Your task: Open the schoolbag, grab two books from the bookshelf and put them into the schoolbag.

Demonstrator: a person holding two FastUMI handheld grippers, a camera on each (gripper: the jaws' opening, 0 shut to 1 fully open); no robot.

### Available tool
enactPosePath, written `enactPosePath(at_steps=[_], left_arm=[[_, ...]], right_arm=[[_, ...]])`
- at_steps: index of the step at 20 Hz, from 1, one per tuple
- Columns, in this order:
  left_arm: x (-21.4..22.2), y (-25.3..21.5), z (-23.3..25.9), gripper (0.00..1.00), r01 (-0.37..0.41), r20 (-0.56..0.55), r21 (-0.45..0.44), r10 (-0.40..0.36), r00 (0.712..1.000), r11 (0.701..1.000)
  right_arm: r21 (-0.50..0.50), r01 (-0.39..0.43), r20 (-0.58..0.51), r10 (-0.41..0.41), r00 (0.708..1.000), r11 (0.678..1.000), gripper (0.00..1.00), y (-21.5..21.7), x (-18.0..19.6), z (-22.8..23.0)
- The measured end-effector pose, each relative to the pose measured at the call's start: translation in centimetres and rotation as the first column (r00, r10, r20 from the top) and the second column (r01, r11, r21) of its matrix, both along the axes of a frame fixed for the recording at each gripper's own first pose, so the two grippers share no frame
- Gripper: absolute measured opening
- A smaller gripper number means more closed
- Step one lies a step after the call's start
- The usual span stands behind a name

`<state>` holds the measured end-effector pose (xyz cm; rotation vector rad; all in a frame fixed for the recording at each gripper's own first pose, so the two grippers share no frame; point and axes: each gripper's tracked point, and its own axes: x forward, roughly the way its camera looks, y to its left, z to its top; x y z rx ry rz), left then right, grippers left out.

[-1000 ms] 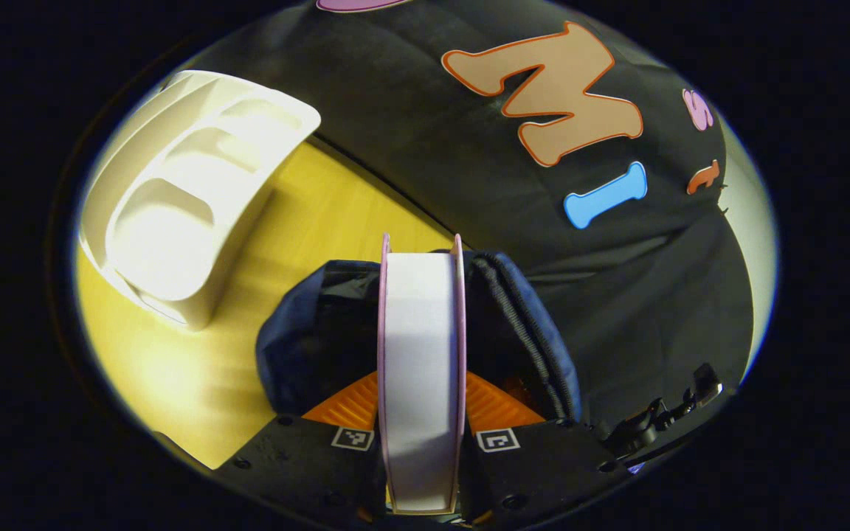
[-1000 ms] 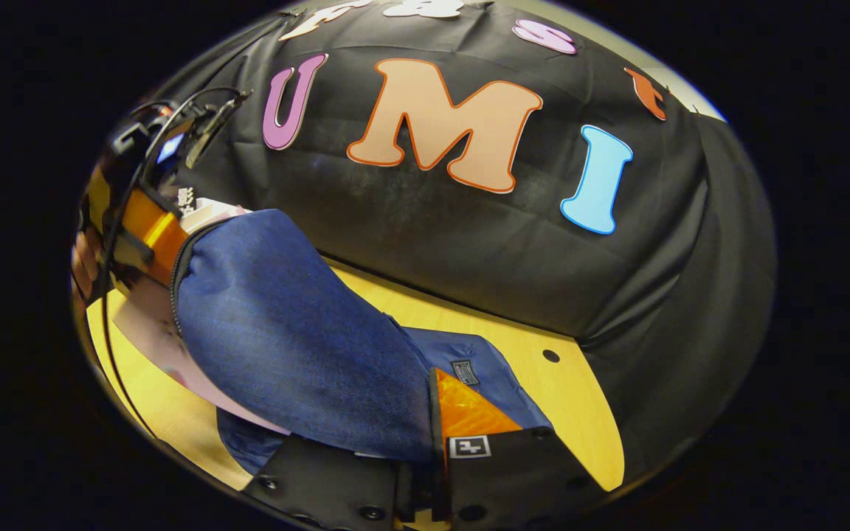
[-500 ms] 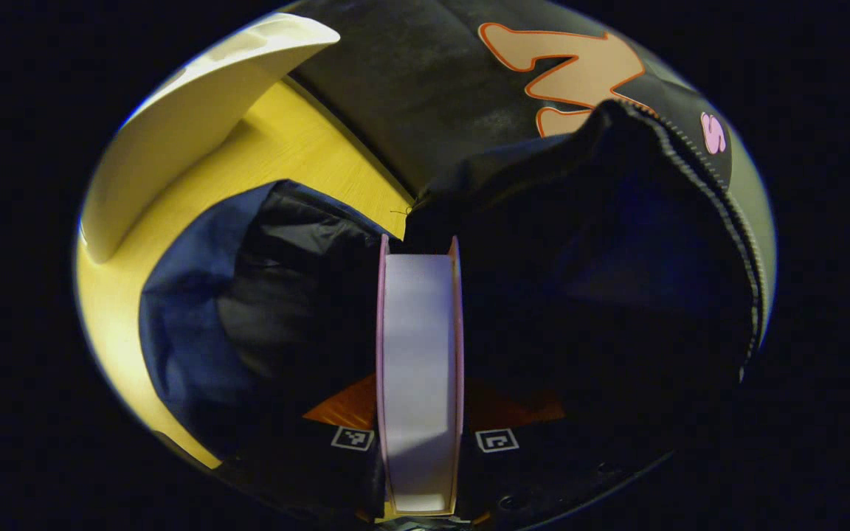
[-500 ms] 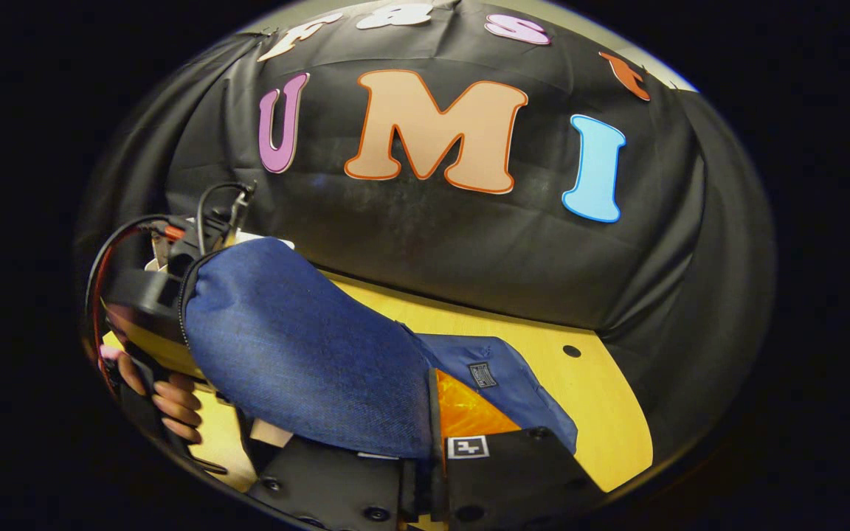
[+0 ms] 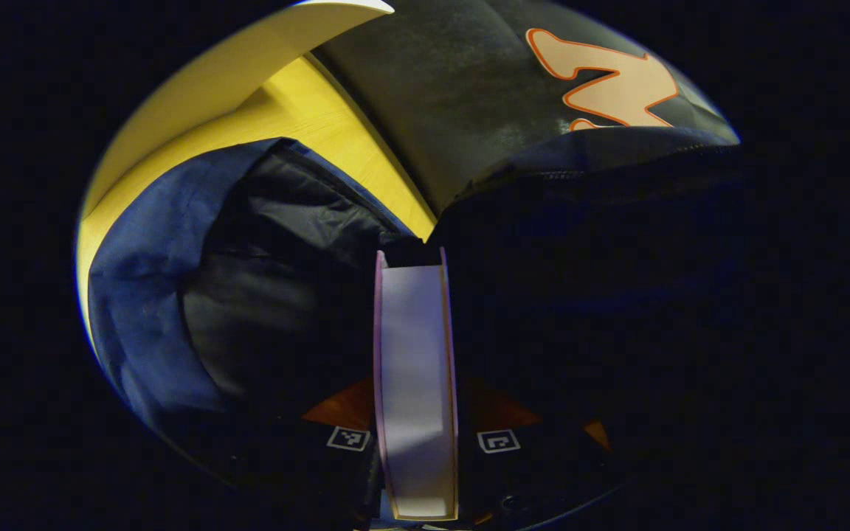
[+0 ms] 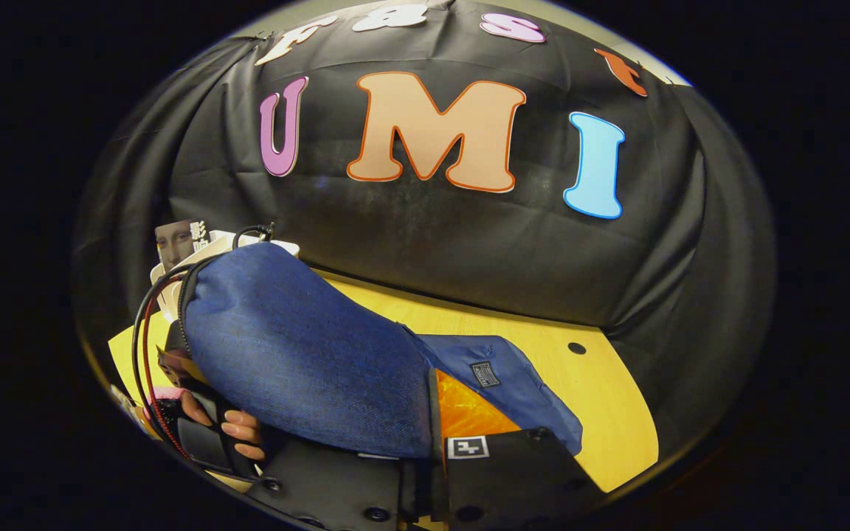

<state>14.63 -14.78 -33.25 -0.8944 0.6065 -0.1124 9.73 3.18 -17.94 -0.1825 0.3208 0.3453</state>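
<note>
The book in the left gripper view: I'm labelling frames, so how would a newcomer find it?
Start at the blue schoolbag lying open on the yellow table. At its dark mouth, the book stands edge-on, clamped between the left tongs. Its pale page block between thin pink covers is the one bright thing there.

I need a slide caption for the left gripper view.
Left hand-held gripper carries a book into the open blue schoolbag.

schoolbag [image 6: 299, 354]: blue, open, flap raised | book [image 5: 414, 383]: pink-covered, edge-on, entering schoolbag
</note>
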Motion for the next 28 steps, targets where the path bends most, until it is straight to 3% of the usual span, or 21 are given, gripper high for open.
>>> enactPosePath(at_steps=[2, 3, 5, 6, 7, 8, 10, 12, 14, 15, 16, 20, 25, 28], left_arm=[[-0.4, 0.8, -0.4, 0.39, -0.016, -0.021, 0.035, 0.017, 1.0, 0.999], [-0.8, 1.3, -1.1, 0.45, -0.024, -0.052, 0.082, 0.028, 0.998, 0.996], [-2.0, 2.4, -2.0, 0.67, -0.008, -0.083, 0.158, 0.022, 0.996, 0.987], [-2.7, 2.8, -1.7, 0.66, -0.005, -0.084, 0.176, 0.02, 0.996, 0.984], [-3.4, 3.1, -1.4, 0.83, -0.003, -0.087, 0.186, 0.019, 0.996, 0.983], [-4.1, 3.2, -0.8, 0.84, -0.003, -0.089, 0.196, 0.021, 0.996, 0.981], [-5.6, 4.0, 0.2, 0.96, 0.001, -0.089, 0.221, 0.019, 0.996, 0.975], [-7.7, 5.4, 1.5, 0.92, 0.004, -0.088, 0.262, 0.02, 0.996, 0.965], [-9.8, 7.0, 2.8, 0.96, 0.014, -0.099, 0.306, 0.017, 0.995, 0.952], [-10.7, 7.8, 3.8, 0.92, 0.015, -0.098, 0.325, 0.018, 0.995, 0.946], [-11.6, 8.6, 4.8, 0.96, 0.013, -0.103, 0.339, 0.023, 0.994, 0.941], [-14.7, 11.5, 9.5, 0.95, 0.018, -0.109, 0.396, 0.027, 0.994, 0.918], [-17.8, 17.2, 15.7, 0.95, 0.013, -0.095, 0.543, 0.046, 0.994, 0.84], [-19.6, 21.3, 20.0, 0.94, -0.028, -0.088, 0.596, 0.1, 0.991, 0.802]], right_arm=[[0.002, 0.004, -0.005, -0.004, 1.0, 1.0, 0.08, 0.0, 0.1, -0.1], [0.001, 0.005, -0.007, -0.005, 1.0, 1.0, 0.08, 0.0, 0.1, -0.1], [-0.002, 0.006, -0.008, -0.006, 1.0, 1.0, 0.08, 0.0, 0.2, -0.2], [-0.005, 0.006, -0.008, -0.006, 1.0, 1.0, 0.08, 0.0, 0.2, -0.2], [-0.008, 0.005, -0.01, -0.005, 1.0, 1.0, 0.08, 0.1, 0.1, -0.4], [-0.009, 0.006, -0.009, -0.006, 1.0, 1.0, 0.08, 0.0, 0.2, -0.3], [-0.01, 0.009, -0.01, -0.01, 1.0, 1.0, 0.08, -0.1, 0.1, -0.3], [-0.009, 0.013, -0.013, -0.013, 1.0, 1.0, 0.08, -0.1, 0.1, -0.3], [-0.008, 0.018, -0.015, -0.018, 1.0, 1.0, 0.08, -0.2, 0.0, -0.2], [-0.01, 0.018, -0.015, -0.019, 1.0, 1.0, 0.08, -0.1, -0.1, -0.3], [-0.014, 0.017, -0.016, -0.017, 1.0, 1.0, 0.08, -0.1, -0.1, -0.4], [-0.041, 0.002, -0.013, -0.002, 1.0, 0.999, 0.08, 0.2, -0.5, -0.5], [-0.05, 0.011, -0.009, -0.011, 1.0, 0.999, 0.08, 0.2, -0.7, -0.7], [-0.057, 0.017, -0.012, -0.017, 1.0, 0.998, 0.08, 0.4, -0.6, -0.8]])
